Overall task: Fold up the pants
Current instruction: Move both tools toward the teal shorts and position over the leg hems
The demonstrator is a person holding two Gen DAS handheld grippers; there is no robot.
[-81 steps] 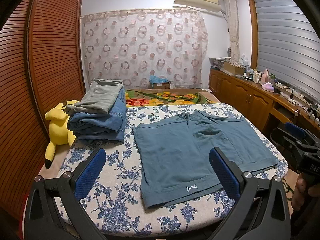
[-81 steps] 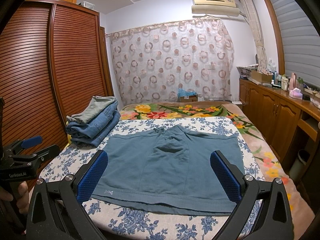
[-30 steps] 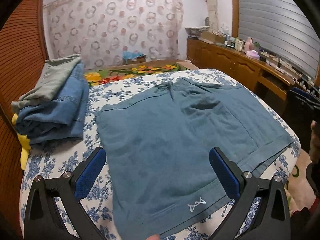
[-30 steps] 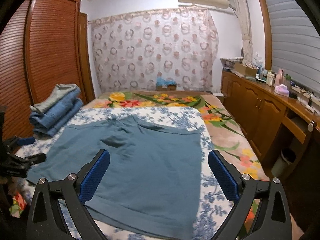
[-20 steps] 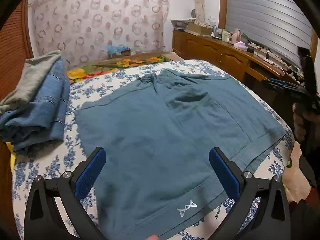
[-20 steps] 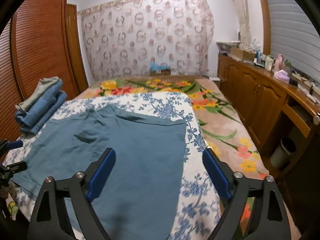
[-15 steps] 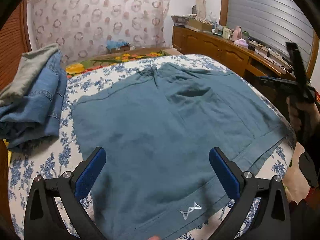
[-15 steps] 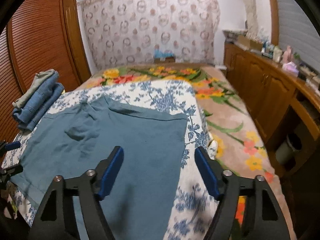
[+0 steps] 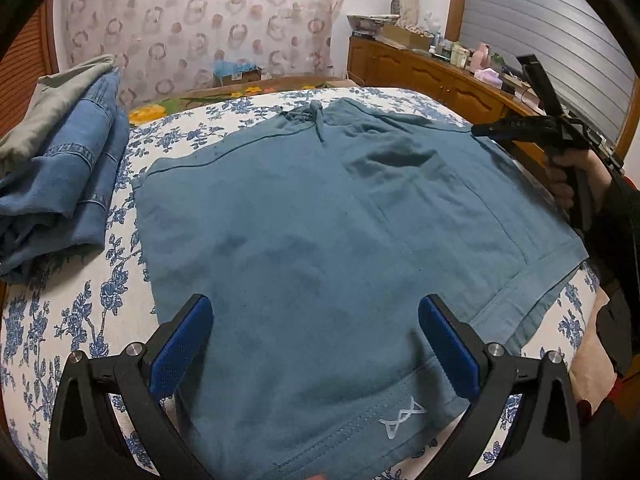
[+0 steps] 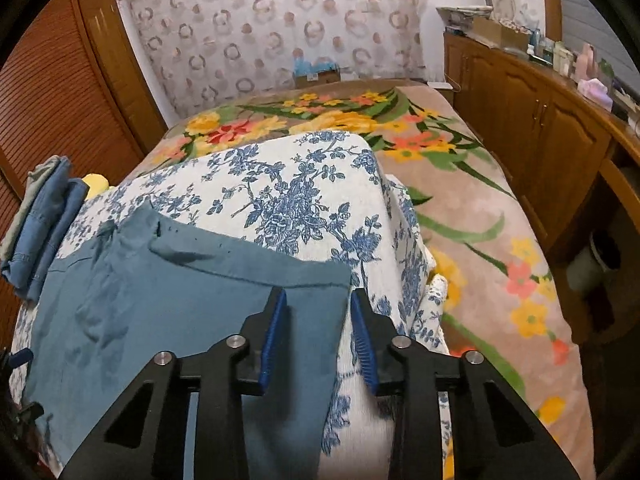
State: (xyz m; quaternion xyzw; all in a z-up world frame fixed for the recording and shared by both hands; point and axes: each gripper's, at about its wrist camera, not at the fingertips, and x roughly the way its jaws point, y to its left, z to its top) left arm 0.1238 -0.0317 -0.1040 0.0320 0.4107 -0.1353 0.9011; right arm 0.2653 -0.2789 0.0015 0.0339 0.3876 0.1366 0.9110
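Shorts: blue shorts (image 9: 312,232) lie flat on the flowered bed cover (image 9: 60,320), waistband at the far side.
Left hand-held gripper (image 9: 316,344): wide apart, above the near hem, gripping nothing.
Right hand-held gripper (image 10: 318,320): narrowing over the far right corner, cloth edge between, not yet pinched.
Folded jeans (image 9: 60,168): stacked just beside.

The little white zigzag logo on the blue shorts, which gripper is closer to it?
Left. The left gripper hovers right above the white logo at the shorts' near hem. The right gripper, its jaws closing, is over the far waistband corner.
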